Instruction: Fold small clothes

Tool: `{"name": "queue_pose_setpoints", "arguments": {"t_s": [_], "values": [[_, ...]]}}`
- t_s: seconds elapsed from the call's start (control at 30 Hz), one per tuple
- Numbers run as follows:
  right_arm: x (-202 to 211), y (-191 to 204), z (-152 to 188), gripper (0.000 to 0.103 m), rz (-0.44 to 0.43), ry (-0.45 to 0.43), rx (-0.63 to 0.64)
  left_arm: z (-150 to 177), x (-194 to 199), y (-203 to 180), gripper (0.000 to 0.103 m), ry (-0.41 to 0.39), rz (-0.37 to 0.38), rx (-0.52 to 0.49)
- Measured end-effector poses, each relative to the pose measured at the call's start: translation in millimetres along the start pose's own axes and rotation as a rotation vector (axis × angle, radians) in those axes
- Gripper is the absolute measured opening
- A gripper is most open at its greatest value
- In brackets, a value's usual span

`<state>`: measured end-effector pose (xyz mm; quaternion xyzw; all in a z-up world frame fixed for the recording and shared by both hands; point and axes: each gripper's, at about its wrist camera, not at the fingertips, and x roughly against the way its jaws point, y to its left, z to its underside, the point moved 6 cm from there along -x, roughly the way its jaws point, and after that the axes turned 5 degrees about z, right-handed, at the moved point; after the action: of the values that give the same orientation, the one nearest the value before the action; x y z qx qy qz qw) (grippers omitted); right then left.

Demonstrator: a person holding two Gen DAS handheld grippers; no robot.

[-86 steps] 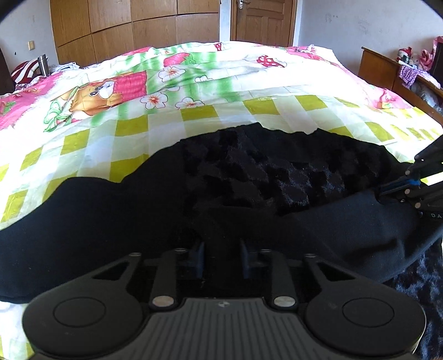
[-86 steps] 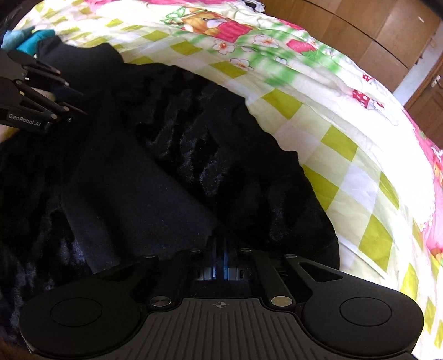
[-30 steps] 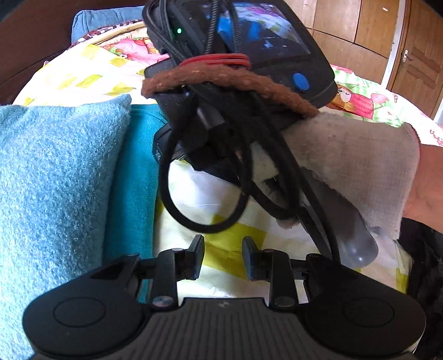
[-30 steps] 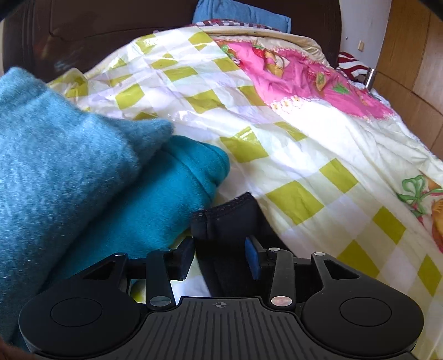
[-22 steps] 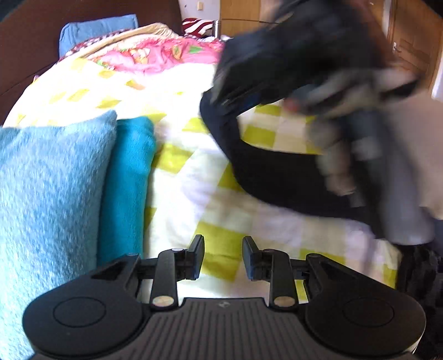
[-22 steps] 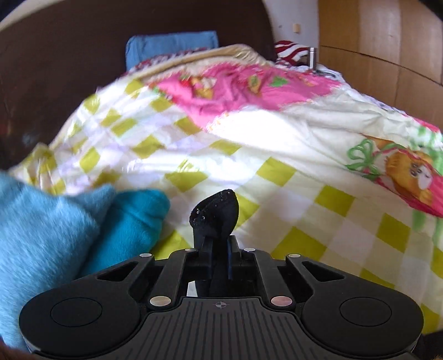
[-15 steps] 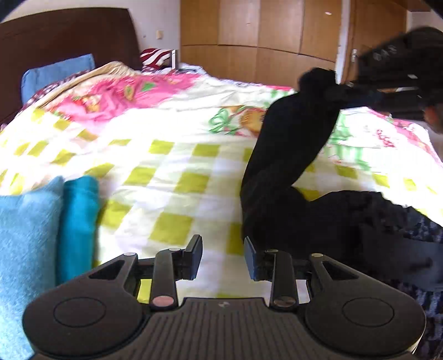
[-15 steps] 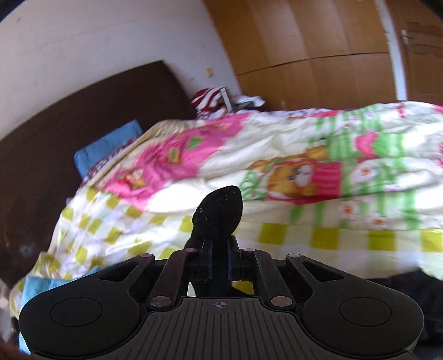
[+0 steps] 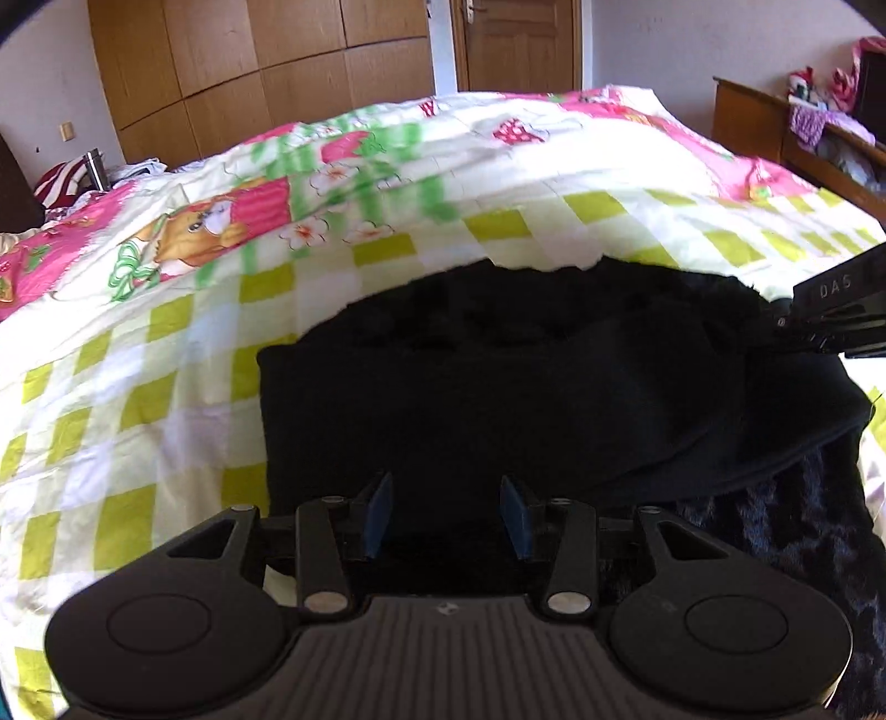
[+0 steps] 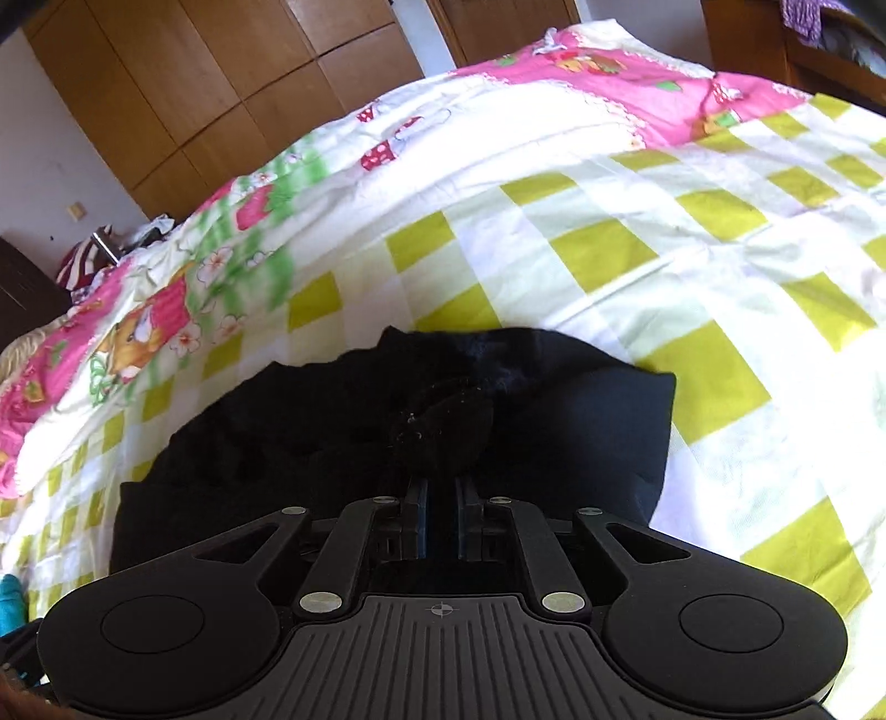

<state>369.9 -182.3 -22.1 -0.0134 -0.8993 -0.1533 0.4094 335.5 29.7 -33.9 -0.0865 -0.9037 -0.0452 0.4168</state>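
A black garment lies on the bed's patterned quilt, its smooth outer layer folded across a fuzzy black lining. My left gripper hovers open just over the garment's near edge, nothing between its fingers. In the right wrist view the same black garment lies flat, and my right gripper is shut on a bunched end of it. The right gripper's body shows at the right edge of the left wrist view, resting over the garment's right side.
Quilt with yellow-green checks and pink cartoon prints covers the bed. Wooden wardrobe doors and a door stand behind. A wooden dresser with clothes is at the right. Teal fabric peeks at the far left.
My right gripper carried the garment's end from up in the air down and across onto the garment, folding it over. The left gripper swung from the blue towels to the garment's near edge, still open.
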Motion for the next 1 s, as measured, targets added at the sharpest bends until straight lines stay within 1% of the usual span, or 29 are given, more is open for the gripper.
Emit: {"name": "queue_pose_setpoints", "arguments": {"t_s": [0.07, 0.1, 0.2, 0.27, 0.3, 0.4, 0.43, 0.47, 0.53, 0.63, 0.67, 0.7, 0.77, 0.83, 0.93, 0.97, 1.0], "values": [[2, -3, 3, 0.012, -0.014, -0.001, 0.024, 5, -2, 4, 0.055, 0.013, -0.002, -0.01], [3, -2, 2, 0.014, -0.013, -0.007, 0.031, 6, 2, 4, 0.055, 0.005, -0.001, -0.013], [10, -5, -1, 0.016, -0.032, -0.016, 0.012, -1, 13, 5, 0.055, -0.034, -0.002, -0.01], [13, -5, -4, 0.017, -0.055, -0.018, -0.002, -5, 10, 6, 0.056, -0.042, -0.001, -0.005], [14, -4, -5, 0.02, -0.044, -0.029, -0.003, -7, 6, 8, 0.056, -0.042, -0.006, -0.003], [22, -6, -6, 0.02, -0.035, -0.055, -0.007, -7, -7, 15, 0.056, -0.048, -0.024, 0.011], [27, -10, -4, 0.02, -0.027, -0.072, -0.021, -5, -12, 19, 0.056, -0.035, -0.029, 0.019], [31, -14, 0, 0.02, 0.014, -0.08, -0.022, -2, -18, 22, 0.056, -0.015, -0.035, 0.025], [32, -24, 9, 0.018, 0.115, -0.057, -0.001, 3, -24, 28, 0.056, -0.001, -0.041, 0.025], [34, -30, 15, 0.017, 0.15, -0.044, 0.026, 1, -21, 27, 0.056, -0.01, -0.043, -0.009], [38, -28, 12, 0.017, 0.159, -0.065, 0.036, -1, -18, 27, 0.056, -0.02, -0.047, -0.02], [42, -24, 8, 0.018, 0.169, -0.096, 0.056, -3, -15, 27, 0.056, -0.03, -0.05, -0.024], [55, -9, 0, 0.02, 0.194, -0.2, 0.114, -6, -11, 29, 0.056, -0.043, -0.049, -0.014], [61, 11, -3, 0.02, 0.154, -0.265, 0.182, -8, -12, 31, 0.056, -0.048, -0.054, -0.005], [45, 36, -1, 0.02, 0.119, -0.276, 0.282, -7, -18, 31, 0.056, -0.04, -0.074, -0.015], [36, 39, 1, 0.016, 0.127, -0.273, 0.31, -7, -20, 31, 0.056, -0.033, -0.075, -0.018], [25, 39, 2, 0.015, 0.158, -0.265, 0.332, -4, -25, 31, 0.057, -0.017, -0.079, -0.025]]}}
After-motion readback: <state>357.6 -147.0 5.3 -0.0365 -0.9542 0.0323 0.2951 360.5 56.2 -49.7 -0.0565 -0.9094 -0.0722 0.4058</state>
